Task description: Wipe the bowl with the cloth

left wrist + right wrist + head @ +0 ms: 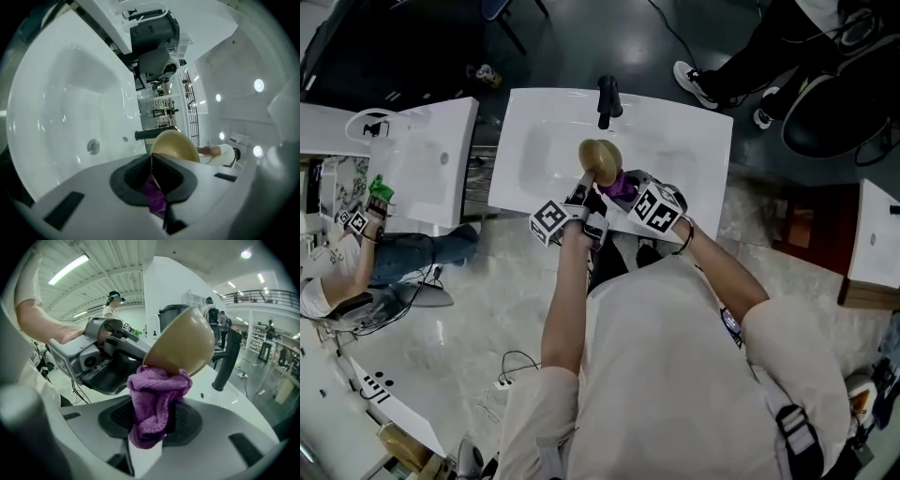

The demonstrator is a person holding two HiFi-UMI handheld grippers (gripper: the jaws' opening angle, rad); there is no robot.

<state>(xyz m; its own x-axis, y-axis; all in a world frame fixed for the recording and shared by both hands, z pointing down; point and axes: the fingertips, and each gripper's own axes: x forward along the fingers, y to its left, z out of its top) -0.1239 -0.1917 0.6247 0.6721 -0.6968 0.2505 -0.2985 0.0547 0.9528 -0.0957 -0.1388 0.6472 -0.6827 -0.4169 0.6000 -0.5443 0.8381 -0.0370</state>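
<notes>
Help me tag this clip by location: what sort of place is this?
Likely a big indoor hall or workshop, not a home bathroom: a white basin stands beside a second basin, and the right gripper view shows strip lights and a railed mezzanine.

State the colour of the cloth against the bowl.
Purple terry cloth; clearest in the right gripper view.

A white sink [684, 141] is seen above a pale marbled floor [487, 309], with a black faucet [607, 98] mounted at its far rim and a round drain [93, 146] set in its basin. A second white sink [431, 169] is placed to its left, beside a person in jeans [422, 255]. A white sneaker [694, 82] is seen beyond.
</notes>
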